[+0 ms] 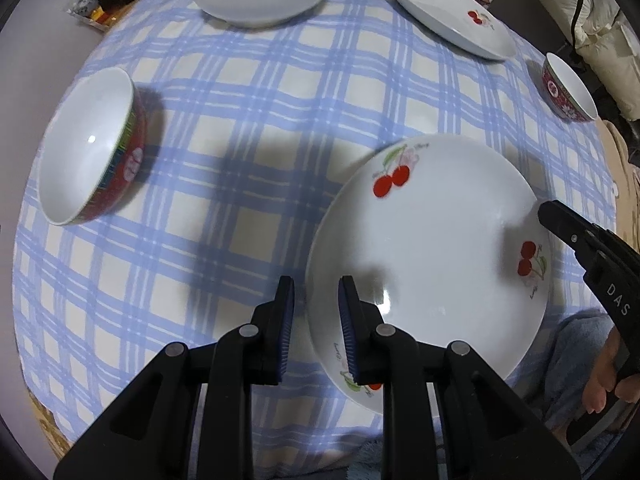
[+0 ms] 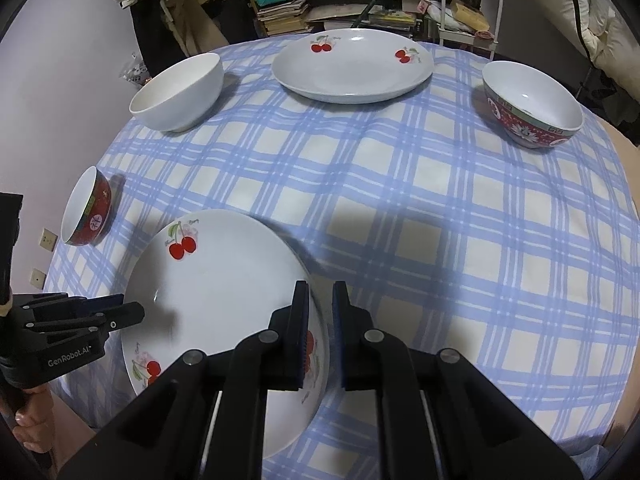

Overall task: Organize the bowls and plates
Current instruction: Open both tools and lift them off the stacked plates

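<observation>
The round white cherry-printed plate (image 1: 432,248) lay at the near edge of the blue-checked tablecloth (image 1: 240,128). The right gripper (image 2: 320,292) was clamped on its rim; the left gripper (image 1: 316,284) straddled the opposite rim, apparently not yet pinching. Lifting should wait until both bite, level.

A wide stretch of bare blue-checked tablecloth (image 2: 420,208) is lying open across the middle and right of the round table. Dishes are ringing it: a white bowl (image 2: 178,94) at far left, a cherry-print plate (image 2: 352,70) at the far edge, a red patterned bowl (image 2: 532,104) at far right, and a second red bowl (image 2: 86,208) at the left edge. A nearer cherry plate (image 2: 216,304) is filling the near-left corner, with a gripper at either side of it.
</observation>
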Tool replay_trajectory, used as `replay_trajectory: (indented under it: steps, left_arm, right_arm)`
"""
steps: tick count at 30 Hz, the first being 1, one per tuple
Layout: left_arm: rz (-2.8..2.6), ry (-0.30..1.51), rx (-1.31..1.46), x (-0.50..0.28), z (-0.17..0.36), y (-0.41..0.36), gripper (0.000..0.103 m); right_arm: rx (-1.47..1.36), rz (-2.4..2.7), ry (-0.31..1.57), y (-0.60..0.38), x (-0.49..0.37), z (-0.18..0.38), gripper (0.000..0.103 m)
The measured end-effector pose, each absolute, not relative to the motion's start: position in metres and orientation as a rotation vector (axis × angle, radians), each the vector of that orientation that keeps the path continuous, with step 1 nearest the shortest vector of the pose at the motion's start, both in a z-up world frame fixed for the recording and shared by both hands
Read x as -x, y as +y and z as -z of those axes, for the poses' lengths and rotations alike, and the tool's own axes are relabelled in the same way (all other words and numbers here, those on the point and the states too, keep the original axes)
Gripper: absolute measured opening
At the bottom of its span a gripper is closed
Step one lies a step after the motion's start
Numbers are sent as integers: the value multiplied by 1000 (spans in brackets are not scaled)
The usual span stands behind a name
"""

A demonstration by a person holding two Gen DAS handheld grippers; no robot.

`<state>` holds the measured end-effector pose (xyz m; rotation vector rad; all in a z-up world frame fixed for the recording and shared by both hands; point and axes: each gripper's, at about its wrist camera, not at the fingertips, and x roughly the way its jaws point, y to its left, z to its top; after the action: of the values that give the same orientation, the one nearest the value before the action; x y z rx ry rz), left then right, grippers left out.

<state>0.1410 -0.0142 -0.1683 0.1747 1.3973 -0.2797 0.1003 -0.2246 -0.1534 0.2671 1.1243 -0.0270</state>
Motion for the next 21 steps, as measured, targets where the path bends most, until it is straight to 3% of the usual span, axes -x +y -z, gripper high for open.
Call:
replay_trajectory:
  steps: [11, 16, 21]
  left_arm:
    - [227, 1265, -252, -142, 141, -29, 28]
    - [212, 1172, -254, -154, 119, -43, 45]
    - [204, 1101, -278, -170, 102, -58, 54]
  right_arm:
    - [-274, 41, 1074, -232, -107, 141, 14]
    - [-255, 50, 1057, -237, -120, 134, 16]
    - [-246, 66, 1031, -250, -135, 122, 39]
